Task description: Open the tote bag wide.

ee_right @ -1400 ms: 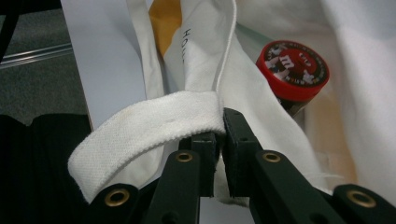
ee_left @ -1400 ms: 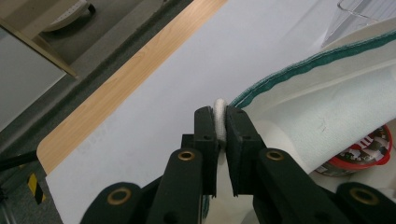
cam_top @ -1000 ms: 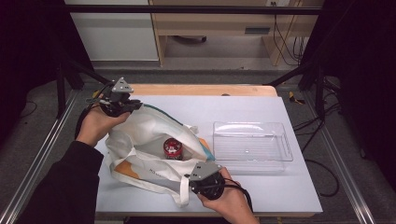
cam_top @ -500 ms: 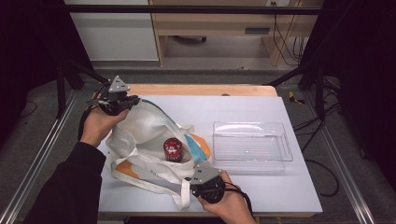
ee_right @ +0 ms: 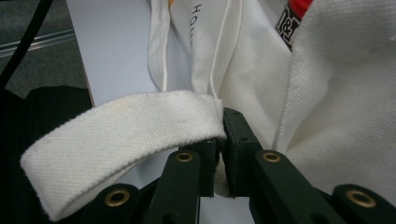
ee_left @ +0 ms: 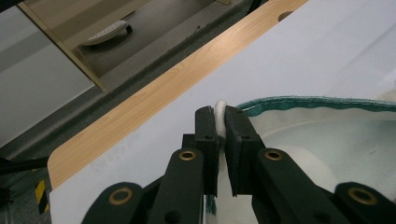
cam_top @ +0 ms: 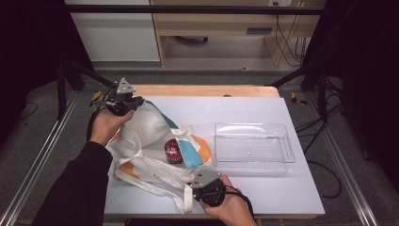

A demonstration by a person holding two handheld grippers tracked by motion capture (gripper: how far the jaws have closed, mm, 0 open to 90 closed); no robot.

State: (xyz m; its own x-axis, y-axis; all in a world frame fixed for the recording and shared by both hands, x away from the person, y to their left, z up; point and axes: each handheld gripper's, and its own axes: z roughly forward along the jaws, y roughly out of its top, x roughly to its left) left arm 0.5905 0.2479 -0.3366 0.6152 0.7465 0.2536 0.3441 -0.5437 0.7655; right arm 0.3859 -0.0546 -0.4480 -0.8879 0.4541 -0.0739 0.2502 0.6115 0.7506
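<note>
A white cloth tote bag [cam_top: 146,141] lies on the left half of the tabletop [cam_top: 244,113], and it serves as the landmark here. At the bag's far left corner, the left hand-held gripper [cam_top: 134,101] is clenched on the bag's rim; in the left gripper view a fold of white fabric [ee_left: 220,122] sits pinched between the two black jaws, just beside the green-trimmed edge [ee_left: 317,102]. At the bag's near edge, the right hand-held gripper [cam_top: 200,181] is clamped on a white webbing strap [ee_right: 121,140] (the strap loops away to one side of the jaws in the right gripper view). A red-labelled can [cam_top: 173,151] rests in the bag's open mouth, beside a blue and orange patch of cloth [cam_top: 193,150]. A clear plastic tray [cam_top: 254,148] stands just to the right of the bag, apart from it.
</note>
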